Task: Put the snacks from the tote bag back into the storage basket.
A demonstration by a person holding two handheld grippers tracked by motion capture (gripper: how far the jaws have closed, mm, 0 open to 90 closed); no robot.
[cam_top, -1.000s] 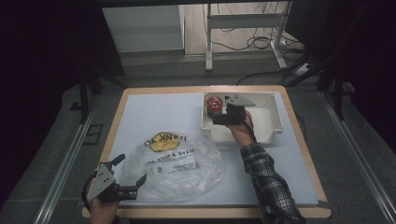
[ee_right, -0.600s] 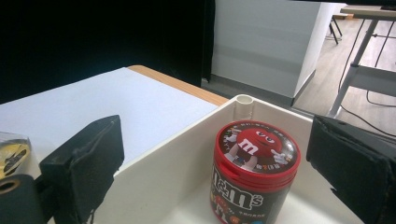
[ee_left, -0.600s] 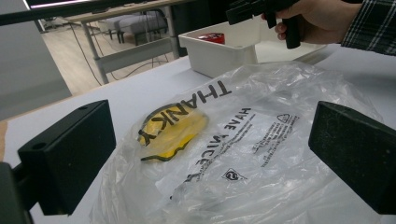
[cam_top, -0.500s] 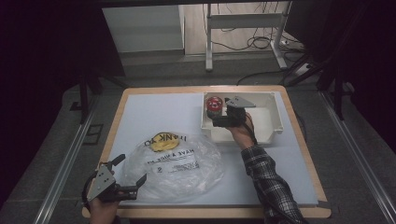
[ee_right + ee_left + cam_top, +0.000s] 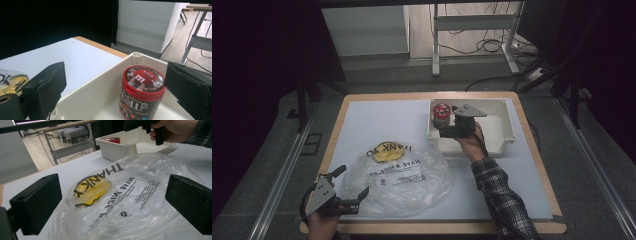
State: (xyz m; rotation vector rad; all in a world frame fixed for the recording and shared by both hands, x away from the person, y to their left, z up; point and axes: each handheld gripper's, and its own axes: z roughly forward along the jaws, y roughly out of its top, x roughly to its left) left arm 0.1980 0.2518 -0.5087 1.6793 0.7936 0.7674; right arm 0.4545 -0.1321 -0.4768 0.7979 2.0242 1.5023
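The right gripper (image 5: 443, 125) is hovering over the left end of the white bin (image 5: 507, 131), which is sitting at the far right corner of the surface (image 5: 377, 120). Its fingers (image 5: 45, 87) are standing spread wide, with nothing between them touching the pads, and in the right gripper view they are framing a red candy jar (image 5: 140, 92) that is standing upright in the bin's far left corner, close against the bin wall. The jar's red lid, printed with cartoon figures, is facing up, and the jar is lying ahead of the fingers rather than between them. In the high view the jar (image 5: 441, 113) is showing just beyond the gripper, at the far left of the bin. The left gripper (image 5: 346, 184) is resting at the near left corner of the surface, and its fingers (image 5: 37, 202) are also standing wide apart, gripping nothing. Just ahead of them a clear plastic bag (image 5: 404, 175) is lying crumpled and flat on the near middle of the surface, its black lettering and a yellow print (image 5: 93, 191) facing up. The bag's near edge is reaching right in between the left fingers in the left gripper view, though whether it is touching them is hard to tell.
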